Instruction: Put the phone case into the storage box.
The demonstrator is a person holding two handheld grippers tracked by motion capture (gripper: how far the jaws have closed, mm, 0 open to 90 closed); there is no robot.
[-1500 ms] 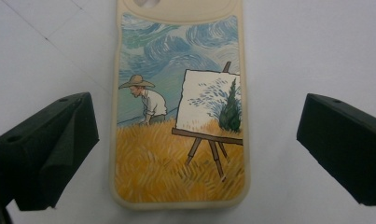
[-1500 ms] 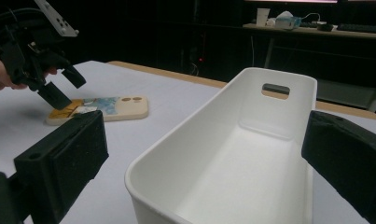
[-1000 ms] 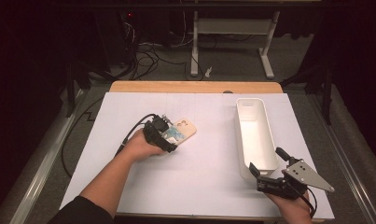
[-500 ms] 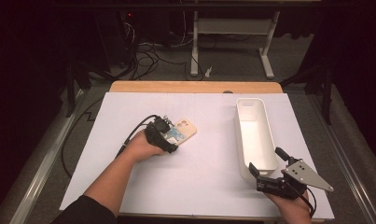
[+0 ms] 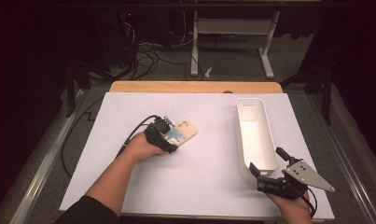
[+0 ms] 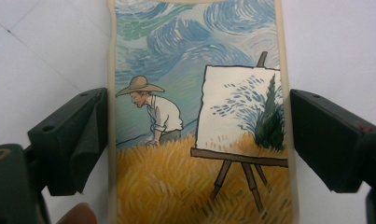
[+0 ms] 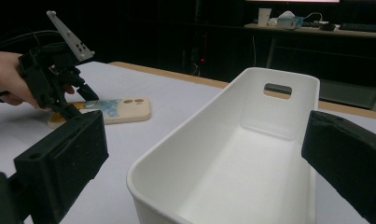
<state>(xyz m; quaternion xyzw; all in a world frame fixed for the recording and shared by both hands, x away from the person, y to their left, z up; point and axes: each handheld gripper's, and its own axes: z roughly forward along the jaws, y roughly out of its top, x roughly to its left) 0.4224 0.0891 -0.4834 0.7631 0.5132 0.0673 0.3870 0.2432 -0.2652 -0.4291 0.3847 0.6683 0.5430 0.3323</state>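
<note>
The room beyond is dark, with cables and stand legs along the top of the high view; the work lies on a white table (image 5: 204, 186) with a wooden strip at its far edge. I have the left gripper (image 5: 169, 140) at centre left of that view, set over the near end of a phone case (image 5: 185, 133) that lies flat on the table. In the left gripper view the case (image 6: 199, 116), printed with a painter and easel in a wheat field, runs up the middle of the frame between the jaws. The jaws have just been closing on it but stand apart, a sliver of white showing between each pad and the case's cream edge; no grip yet. I judge the step to be the pinch across the case's width: I would keep the gripper square to the long edges, close evenly so neither pad nudges the case askew, and confirm contact on both sides before lifting. The right gripper (image 5: 269, 179) waits at lower right, jaws wide apart and holding nothing, just off the near end of the bin (image 5: 255, 135); its own view looks along the empty bin (image 7: 251, 158). Not verifiable: the case's far end is cut off in the left gripper view, its near end is covered by the gripper in the high view, and whether the pads reach below the case's edge cannot be made out.
</note>
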